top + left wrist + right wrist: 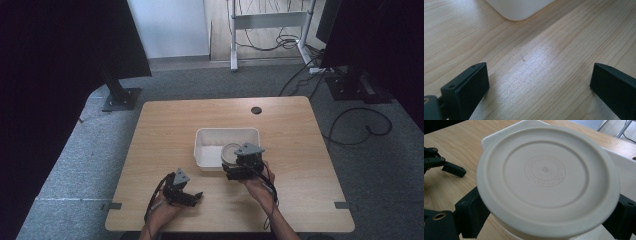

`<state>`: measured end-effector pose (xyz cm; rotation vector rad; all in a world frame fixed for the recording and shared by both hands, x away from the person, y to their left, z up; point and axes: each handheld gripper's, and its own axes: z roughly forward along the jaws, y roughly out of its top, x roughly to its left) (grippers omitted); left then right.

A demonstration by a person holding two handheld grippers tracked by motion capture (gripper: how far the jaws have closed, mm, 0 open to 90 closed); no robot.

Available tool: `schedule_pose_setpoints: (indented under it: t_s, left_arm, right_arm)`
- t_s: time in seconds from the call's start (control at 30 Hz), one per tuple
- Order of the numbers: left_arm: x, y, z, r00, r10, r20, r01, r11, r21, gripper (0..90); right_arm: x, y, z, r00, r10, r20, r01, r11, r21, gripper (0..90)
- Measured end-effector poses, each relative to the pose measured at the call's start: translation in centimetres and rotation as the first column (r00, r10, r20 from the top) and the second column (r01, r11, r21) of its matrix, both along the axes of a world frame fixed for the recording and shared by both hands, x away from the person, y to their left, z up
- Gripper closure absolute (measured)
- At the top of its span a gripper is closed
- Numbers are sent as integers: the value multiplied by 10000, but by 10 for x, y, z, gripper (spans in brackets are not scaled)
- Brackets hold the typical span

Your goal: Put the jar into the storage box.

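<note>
A round cream container with an embossed lid hangs over the front right corner of a white rectangular tub. My right gripper is shut on it, one jaw on each side just under the lid's rim, as the right gripper view shows. The tub's rim shows behind the lid. My left gripper rests low over the table near the front left edge. Its jaws stand wide apart with only bare wood between them. A rounded tub corner lies ahead of it.
The wooden table has a dark cable hole near its far edge. Black stands and loose cables are on the grey carpet beyond and to the right. My left gripper is seen off to the left in the right gripper view.
</note>
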<state>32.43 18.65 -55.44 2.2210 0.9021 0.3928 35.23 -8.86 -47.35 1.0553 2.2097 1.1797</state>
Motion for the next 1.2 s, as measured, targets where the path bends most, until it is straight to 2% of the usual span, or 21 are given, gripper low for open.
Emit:
schedule_pose_setpoints:
  t_s: [0.67, 1.07, 1.2]
  left_arm:
    - [0, 0, 0, 10000, -1, 0, 1, 10000, 8, 19]
    - [0, 0, 0, 10000, 3, -2, -3, 10000, -3, 19]
    - [0, 0, 0, 10000, -3, 1, 3, 10000, 2, 19]
  right_arm:
    - [23, 20, 0, 9999, -100, 117, 101, 9999, -34, 96]
    - [38, 33, -14, 9997, -224, 69, 226, 9991, -357, 96]
    - [41, 36, -19, 9997, -223, 27, 223, 9994, -278, 96]
